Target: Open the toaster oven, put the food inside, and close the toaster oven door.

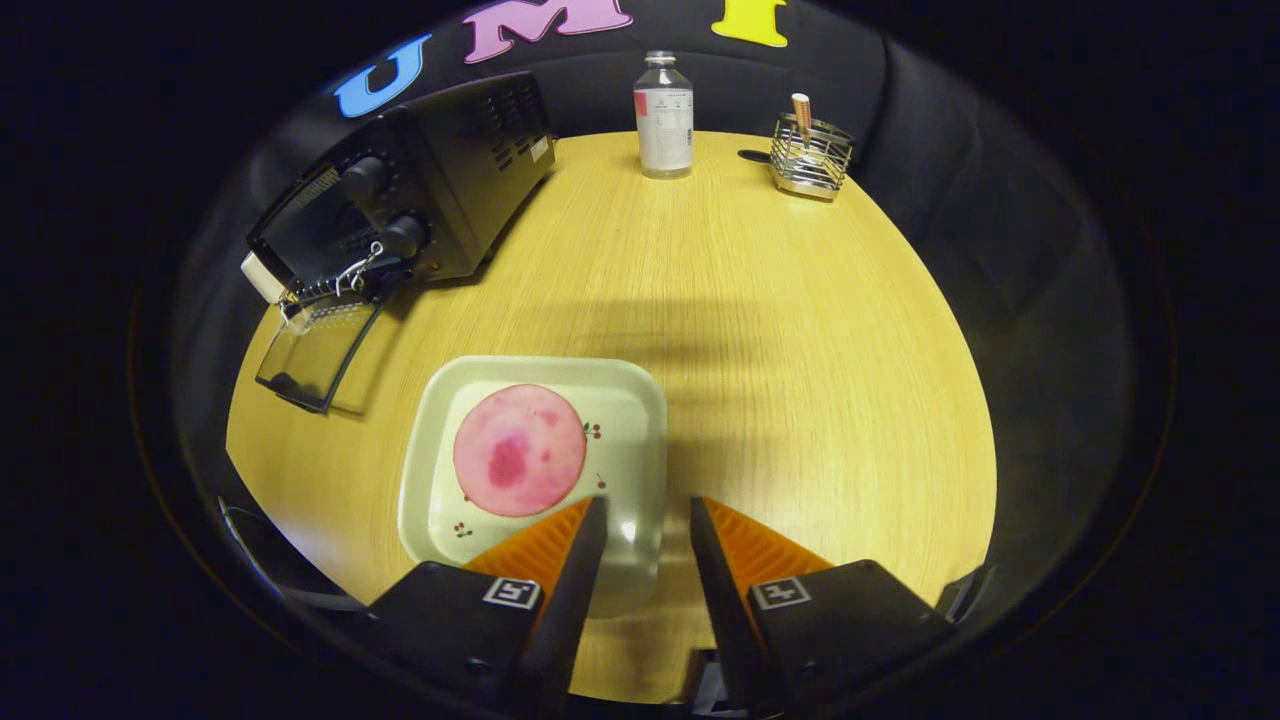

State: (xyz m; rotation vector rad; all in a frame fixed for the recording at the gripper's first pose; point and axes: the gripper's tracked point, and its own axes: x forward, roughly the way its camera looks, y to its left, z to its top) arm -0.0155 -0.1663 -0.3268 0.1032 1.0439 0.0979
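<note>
A black toaster oven stands at the table's far left with its glass door folded down open onto the table. A round pink slice of food lies on a pale square plate just ahead of my left finger. My gripper hovers above the plate's near right corner, open, with nothing between its fingers. The left finger overlaps the plate's near edge; the right finger is over bare table.
A clear bottle with a white label stands at the table's far edge. To its right sits a wire basket holding an upright stick-like item. The round wooden table has open surface right of the plate.
</note>
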